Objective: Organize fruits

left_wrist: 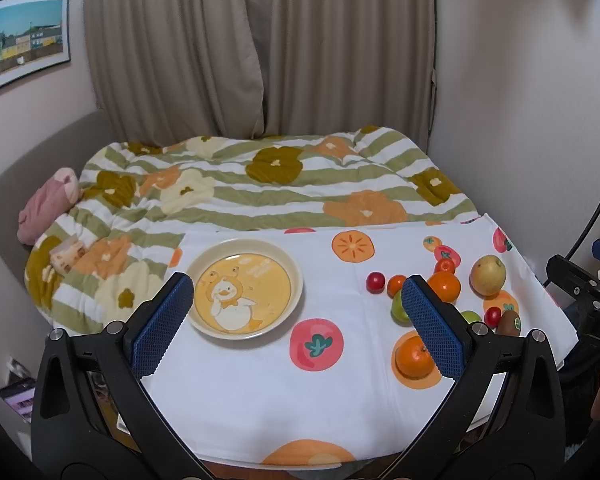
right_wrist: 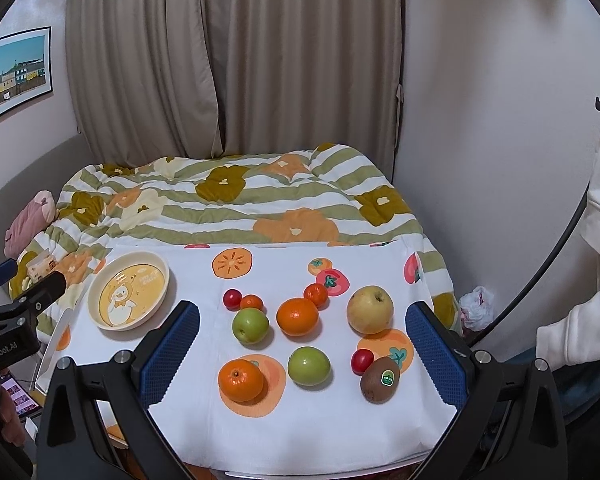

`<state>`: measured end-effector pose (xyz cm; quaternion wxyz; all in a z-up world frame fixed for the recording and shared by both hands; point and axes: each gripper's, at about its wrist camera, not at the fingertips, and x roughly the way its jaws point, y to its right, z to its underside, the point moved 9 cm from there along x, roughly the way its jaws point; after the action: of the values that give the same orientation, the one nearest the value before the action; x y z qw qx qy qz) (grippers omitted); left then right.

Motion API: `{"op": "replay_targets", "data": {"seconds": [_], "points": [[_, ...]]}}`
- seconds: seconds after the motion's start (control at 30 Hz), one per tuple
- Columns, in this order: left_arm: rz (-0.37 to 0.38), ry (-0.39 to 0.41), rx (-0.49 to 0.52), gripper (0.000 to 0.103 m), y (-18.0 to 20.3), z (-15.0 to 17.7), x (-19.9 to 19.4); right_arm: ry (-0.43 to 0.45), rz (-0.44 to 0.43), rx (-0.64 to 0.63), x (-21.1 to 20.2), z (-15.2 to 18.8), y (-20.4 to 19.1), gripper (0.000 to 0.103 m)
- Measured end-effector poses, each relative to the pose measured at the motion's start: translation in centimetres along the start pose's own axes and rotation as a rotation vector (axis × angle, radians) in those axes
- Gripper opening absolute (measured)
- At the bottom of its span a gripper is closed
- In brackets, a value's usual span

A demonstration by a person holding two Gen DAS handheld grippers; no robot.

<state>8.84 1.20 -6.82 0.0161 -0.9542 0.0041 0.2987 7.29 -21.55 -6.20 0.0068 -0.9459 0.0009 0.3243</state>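
Fruits (right_wrist: 298, 316) lie ahead of the right gripper (right_wrist: 302, 344) (released, empty); left gripper (left_wrist: 296, 320) likewise.

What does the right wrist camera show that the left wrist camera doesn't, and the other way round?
Only the right wrist view shows both green apples whole, the kiwi with its sticker, and a white sleeve. Only the left wrist view shows the plate between the left gripper fingers, with the apples partly hidden behind one finger. Both show the plate, oranges, yellow pear, cherry tomatoes, printed cloth and the open right gripper.
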Motion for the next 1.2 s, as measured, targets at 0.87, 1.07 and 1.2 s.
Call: {"op": "replay_targets", "data": {"seconds": [0.87,1.07,1.2], "points": [[-0.001,-0.006,-0.002,0.103,0.06,-0.33,0.11,-0.002,0.002,-0.003,0.35,-0.31,0.17,0.103],[-0.002,-0.007,-0.001,0.103,0.06,-0.37,0.12,-0.002,0.003,-0.001,0.47,-0.38,0.28,0.103],[-0.002,-0.005,-0.002,0.103,-0.04,-0.34,0.27,-0.001,0.003,-0.002,0.48,-0.42,0.26,0.103]]}}
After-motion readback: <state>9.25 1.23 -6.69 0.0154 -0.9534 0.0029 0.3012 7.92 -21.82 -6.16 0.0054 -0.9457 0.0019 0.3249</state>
